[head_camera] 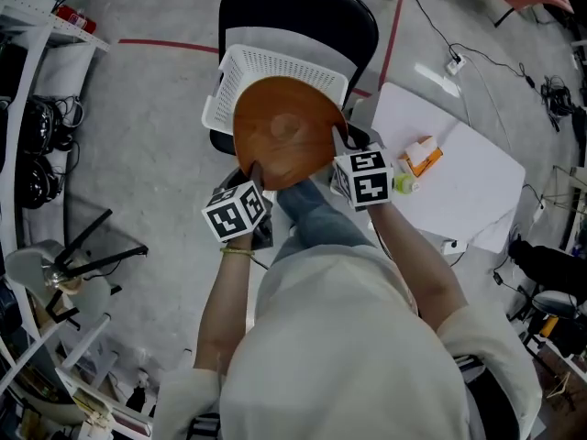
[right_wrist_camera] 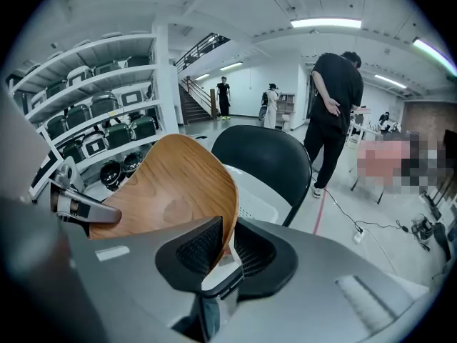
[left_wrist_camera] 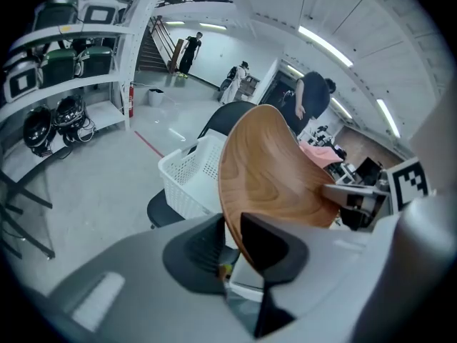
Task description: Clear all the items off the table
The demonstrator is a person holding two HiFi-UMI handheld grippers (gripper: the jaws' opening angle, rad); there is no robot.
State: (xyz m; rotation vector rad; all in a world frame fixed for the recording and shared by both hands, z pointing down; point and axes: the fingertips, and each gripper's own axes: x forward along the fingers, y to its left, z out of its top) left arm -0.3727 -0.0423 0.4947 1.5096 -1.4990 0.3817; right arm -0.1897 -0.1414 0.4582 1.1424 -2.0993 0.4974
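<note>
A round wooden plate (head_camera: pixel 284 131) hangs in the air, tilted, just above a white slatted basket (head_camera: pixel 248 71) that sits on a black chair (head_camera: pixel 303 7). My left gripper (head_camera: pixel 252 174) is shut on the plate's near-left rim, and my right gripper (head_camera: pixel 341 145) is shut on its right rim. In the left gripper view the plate (left_wrist_camera: pixel 271 170) stands edge-on between the jaws of my left gripper (left_wrist_camera: pixel 228 227), with the basket (left_wrist_camera: pixel 189 177) behind it. In the right gripper view the plate's rim (right_wrist_camera: pixel 164 191) is pinched by my right gripper (right_wrist_camera: pixel 227 238).
A white table (head_camera: pixel 468 209) stands to the right with an orange object (head_camera: pixel 424 157) and a small green-topped object (head_camera: pixel 404 183) on it. Shelving with helmets (head_camera: pixel 37 154) lines the left. A dark folded stand (head_camera: pixel 92 255) lies on the floor. A person (right_wrist_camera: pixel 332 98) stands behind the chair.
</note>
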